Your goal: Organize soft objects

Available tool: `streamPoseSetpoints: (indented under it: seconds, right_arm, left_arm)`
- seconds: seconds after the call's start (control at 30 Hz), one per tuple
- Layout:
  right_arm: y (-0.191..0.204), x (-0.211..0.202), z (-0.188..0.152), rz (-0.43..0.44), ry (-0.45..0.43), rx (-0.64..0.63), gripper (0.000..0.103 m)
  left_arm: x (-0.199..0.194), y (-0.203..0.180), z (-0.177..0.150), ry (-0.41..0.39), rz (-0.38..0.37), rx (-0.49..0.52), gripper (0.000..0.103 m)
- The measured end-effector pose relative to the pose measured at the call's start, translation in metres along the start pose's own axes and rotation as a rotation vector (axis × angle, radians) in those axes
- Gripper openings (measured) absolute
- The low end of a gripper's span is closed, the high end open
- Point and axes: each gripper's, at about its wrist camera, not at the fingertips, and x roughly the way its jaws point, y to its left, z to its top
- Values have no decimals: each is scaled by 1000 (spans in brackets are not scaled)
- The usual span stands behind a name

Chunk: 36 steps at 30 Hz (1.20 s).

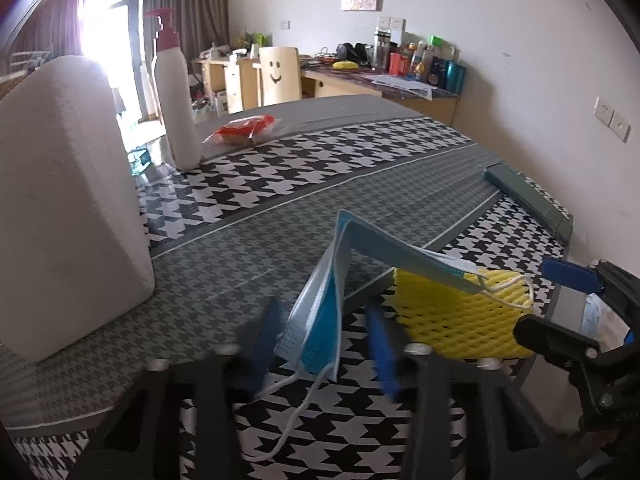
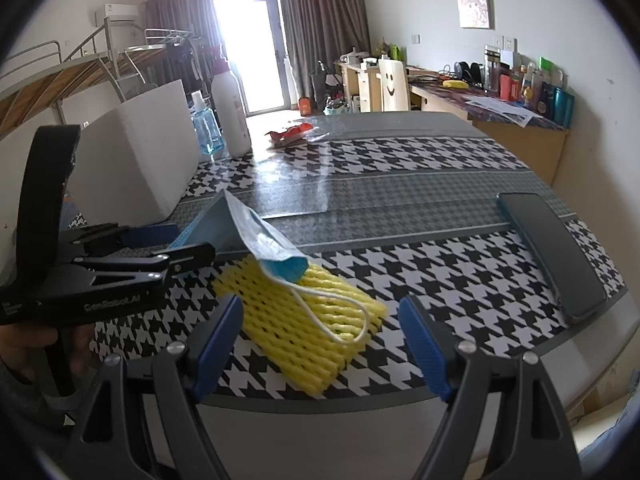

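The table point(image 2: 400, 184), covered in a houndstooth cloth, carries everything. A big white foam block point(image 1: 68, 200) stands along its left edge, likely parked clear of the working area, with a white pump bottle point(image 1: 176, 92) beyond it toward the far-left corner and a red packet point(image 1: 244, 130) further back. A dark flat case point(image 2: 554, 252) lies along the right edge.

Near the front edge sits the yellow foam net point(image 2: 304, 320), flat on the cloth. The blue face mask point(image 2: 256, 240) arches over it — one end draped on the net with its ear loop point(image 2: 344, 316) trailing across the mesh, the other end raised at the left, probably because it is being lifted off for sorting.

The left gripper point(image 1: 324, 344) tilts downward, its blue fingers point(image 1: 382, 344) either side of that raised end; blur leaves it unclear whether the pads press yet, though the jaws look not quite closed. The right gripper point(image 2: 324, 340) also angles down — spread wide, empty, poised over the net.
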Motion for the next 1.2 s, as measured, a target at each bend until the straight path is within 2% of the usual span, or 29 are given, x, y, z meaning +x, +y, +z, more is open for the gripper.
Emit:
streamPoseSetpoints:
  seconds: [0.07,0.17,0.27,0.53,0.6,0.87,1.0,1.2]
  right_arm:
    - [0,1,-2,0,4,-1,84]
    - [-1,1,-2,1,7,4,84]
    - [-1,0,-2,0,5,2,84]
    - [3,1,-1,9,10,-6,84]
    - [5,2,-1,14,12,-11,83]
    - [16,8,-1,40,32,-27,83]
    - [14,21,0,37,74,1,83]
    - [1,30,-2,78,123,83,83]
  left_arm:
    - [2,-2,-1,8,-16,7,15]
    - [2,-5,-3,15,-38,22,8]
    - [-6,-6,-1,-9,-39,25,8]
    - [-33,14,6,-90,15,-12,8]
    - [-37,19,5,-99,16,-21,4]
    - [-33,20,-4,-75,-4,-26,3]
    - [-30,19,-5,-69,8,-30,3]
    - [-25,17,-6,-59,9,-26,3]
